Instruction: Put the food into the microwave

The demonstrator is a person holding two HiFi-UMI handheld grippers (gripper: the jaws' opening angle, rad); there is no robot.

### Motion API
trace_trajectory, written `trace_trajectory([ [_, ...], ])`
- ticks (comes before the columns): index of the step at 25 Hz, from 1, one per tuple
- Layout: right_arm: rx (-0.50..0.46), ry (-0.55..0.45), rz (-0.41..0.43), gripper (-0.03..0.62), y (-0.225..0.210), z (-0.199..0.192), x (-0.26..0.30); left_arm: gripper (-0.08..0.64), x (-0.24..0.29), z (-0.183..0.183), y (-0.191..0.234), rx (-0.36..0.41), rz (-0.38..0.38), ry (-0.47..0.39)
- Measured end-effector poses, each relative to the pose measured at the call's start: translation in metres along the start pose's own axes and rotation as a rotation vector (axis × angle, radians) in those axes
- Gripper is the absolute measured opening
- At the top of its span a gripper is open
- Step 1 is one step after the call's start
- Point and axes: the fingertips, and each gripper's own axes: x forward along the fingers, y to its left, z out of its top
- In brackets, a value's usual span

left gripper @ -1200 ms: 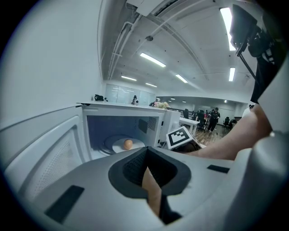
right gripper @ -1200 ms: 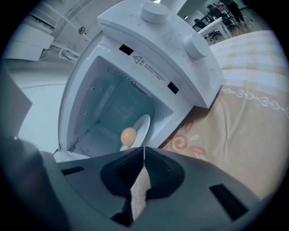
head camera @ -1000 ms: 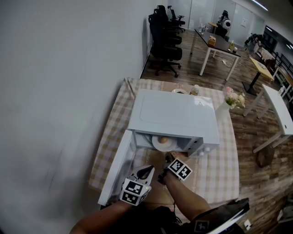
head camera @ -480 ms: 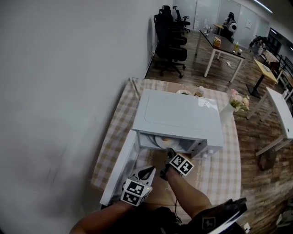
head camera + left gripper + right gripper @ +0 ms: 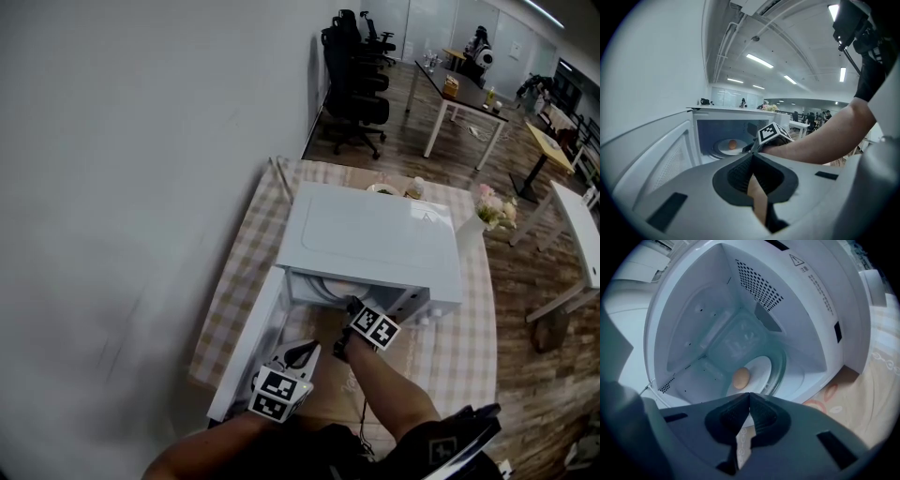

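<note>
Jaws on both grippers are closed, nothing between them. Right gripper (image 5: 749,393) has edged closer to the mouth of the open microwave (image 5: 375,239) than a second ago. Left gripper (image 5: 752,154) is unchanged, beside the open door (image 5: 242,342). Round tan food (image 5: 741,378) sits on the white plate (image 5: 763,367) inside the cavity, clear of both grippers.

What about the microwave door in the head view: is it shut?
No, the door stands swung open at the left front of the microwave, leaving the cavity uncovered.
</note>
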Motion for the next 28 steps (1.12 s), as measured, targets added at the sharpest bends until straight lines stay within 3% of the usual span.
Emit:
trace_trajectory([
  [15, -0.065, 0.042, -0.001, 0.009, 0.006, 0.003, 0.006, 0.008, -0.007, 0.0, 0.0, -0.007, 0.021, -0.013],
  [28, -0.269, 0.112, 0.187, 0.009, 0.025, -0.003, -0.058, 0.008, -0.01, 0.009, -0.035, -0.028, 0.058, -0.056],
])
